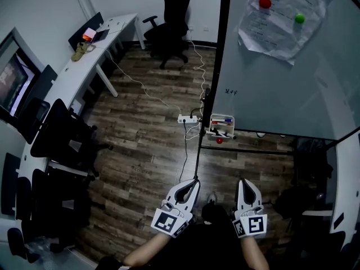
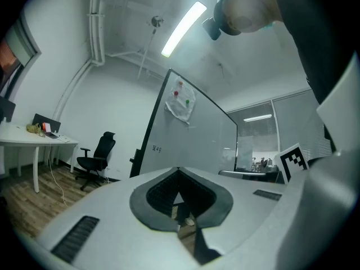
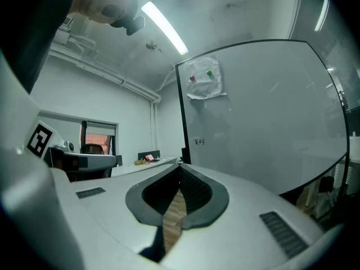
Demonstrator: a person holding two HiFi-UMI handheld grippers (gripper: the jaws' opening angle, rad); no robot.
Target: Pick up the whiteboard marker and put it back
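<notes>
A small white marker tray [image 1: 214, 129] hangs at the whiteboard's [image 1: 281, 77] lower left corner. Whiteboard markers [image 1: 223, 120] with red and blue parts lie in it. A small red object [image 1: 219, 140] sits just below the tray. My left gripper [image 1: 194, 181] and right gripper [image 1: 244, 181] are low in the head view, well short of the tray, side by side and pointing toward the board. The left gripper [image 2: 179, 171] has its jaws closed tip to tip and holds nothing. The right gripper [image 3: 180, 166] is likewise shut and empty. The whiteboard [image 3: 259, 122] fills the right gripper view.
A sheet of paper [image 1: 281, 21] is pinned to the board by a red and a green magnet. A power strip [image 1: 189, 118] with cables lies on the wooden floor left of the board's stand. A black office chair [image 1: 169, 27] stands at the back. A long white desk [image 1: 84, 66] runs along the left, with dark chairs [image 1: 62, 136] beside it.
</notes>
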